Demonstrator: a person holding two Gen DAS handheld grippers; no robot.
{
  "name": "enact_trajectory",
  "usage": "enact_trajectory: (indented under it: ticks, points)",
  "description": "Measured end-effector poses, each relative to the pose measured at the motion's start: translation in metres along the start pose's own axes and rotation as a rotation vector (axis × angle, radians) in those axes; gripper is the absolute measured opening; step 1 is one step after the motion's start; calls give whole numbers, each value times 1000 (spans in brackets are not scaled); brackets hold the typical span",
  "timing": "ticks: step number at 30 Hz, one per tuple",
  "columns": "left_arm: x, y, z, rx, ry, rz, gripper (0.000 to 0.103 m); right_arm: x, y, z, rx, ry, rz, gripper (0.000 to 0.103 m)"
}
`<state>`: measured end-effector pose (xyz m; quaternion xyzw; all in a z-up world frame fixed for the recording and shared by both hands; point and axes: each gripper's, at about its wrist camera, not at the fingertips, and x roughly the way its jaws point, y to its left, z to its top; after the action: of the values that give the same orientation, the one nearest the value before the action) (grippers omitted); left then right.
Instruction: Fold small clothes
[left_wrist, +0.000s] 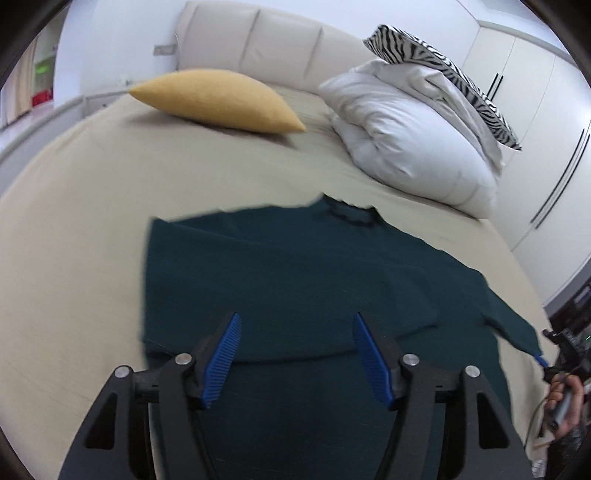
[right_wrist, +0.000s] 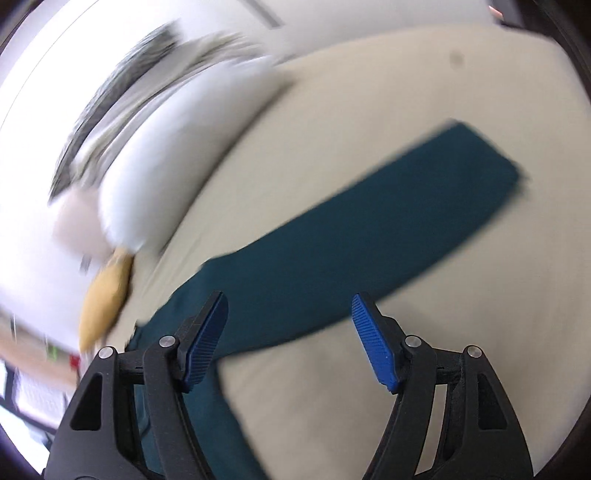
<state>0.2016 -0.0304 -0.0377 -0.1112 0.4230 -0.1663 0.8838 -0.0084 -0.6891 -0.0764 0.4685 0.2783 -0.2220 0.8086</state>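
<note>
A dark teal long-sleeved top (left_wrist: 295, 273) lies flat on the beige bed sheet (left_wrist: 92, 206), collar away from me, its left side folded in to a straight edge. My left gripper (left_wrist: 295, 325) hovers open over the lower body of the top, nothing between its blue pads. The right sleeve (right_wrist: 369, 218) stretches out across the sheet in the blurred right wrist view. My right gripper (right_wrist: 290, 306) stands open just above that sleeve near the shoulder, its pads clear of the cloth. The right gripper's blue tip (left_wrist: 541, 360) and the hand holding it (left_wrist: 565, 402) show at the sleeve cuff.
A yellow cushion (left_wrist: 218, 99) lies at the head of the bed. White pillows (left_wrist: 410, 144) with a zebra-print one (left_wrist: 443, 74) on top are piled at the back right. A padded headboard (left_wrist: 258, 40) and white wardrobe doors (left_wrist: 535, 110) border the bed.
</note>
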Motion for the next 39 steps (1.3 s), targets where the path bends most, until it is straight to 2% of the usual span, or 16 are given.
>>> enact_trajectory:
  ticks: [3, 5, 8, 12, 13, 15, 18, 20, 24, 26, 29, 31, 33, 36, 38, 39]
  points:
    - [17, -21, -14, -30, 61, -71, 66, -8, -57, 21, 177, -33, -14, 68]
    - [25, -30, -21, -46, 92, -101, 66, -5, -77, 31, 235, -31, 17, 64]
    - [33, -37, -26, -68, 121, -120, 66, 12, -88, 39, 288, -34, 38, 52]
    - [32, -33, -27, -99, 126, -130, 66, 31, -98, 58, 325, -47, 38, 24]
    - [31, -30, -26, -102, 125, -129, 66, 35, -96, 61, 317, -49, 25, 15]
    - [28, -25, -24, -107, 119, -124, 66, 38, -90, 72, 266, -48, -16, 8]
    - [27, -16, -19, -133, 113, -136, 66, 29, -51, 75, 118, -60, -22, 7]
    - [24, -10, -17, -153, 103, -145, 66, 26, -1, 66, -51, -51, -23, 7]
    - [17, 1, -11, -195, 80, -167, 66, 34, 128, 7, -416, 14, 56, 7]
    - [15, 6, -7, -220, 74, -188, 66, 42, 178, -29, -562, 36, 83, 7]
    - [14, 9, -3, -240, 67, -218, 66, 63, 252, -106, -770, 99, 133, 7]
    - [16, 9, -1, -248, 73, -235, 66, 79, 280, -153, -857, 133, 139, 7]
    - [21, 7, 0, -253, 85, -252, 66, 99, 295, -183, -888, 183, 145, 8]
    - [33, 2, 1, -259, 111, -267, 66, 124, 292, -236, -920, 263, 104, 11]
    - [42, -3, 2, -263, 128, -278, 66, 142, 284, -257, -906, 342, 79, 22]
    - [45, -6, 2, -259, 135, -283, 66, 135, 277, -271, -902, 360, 100, 31]
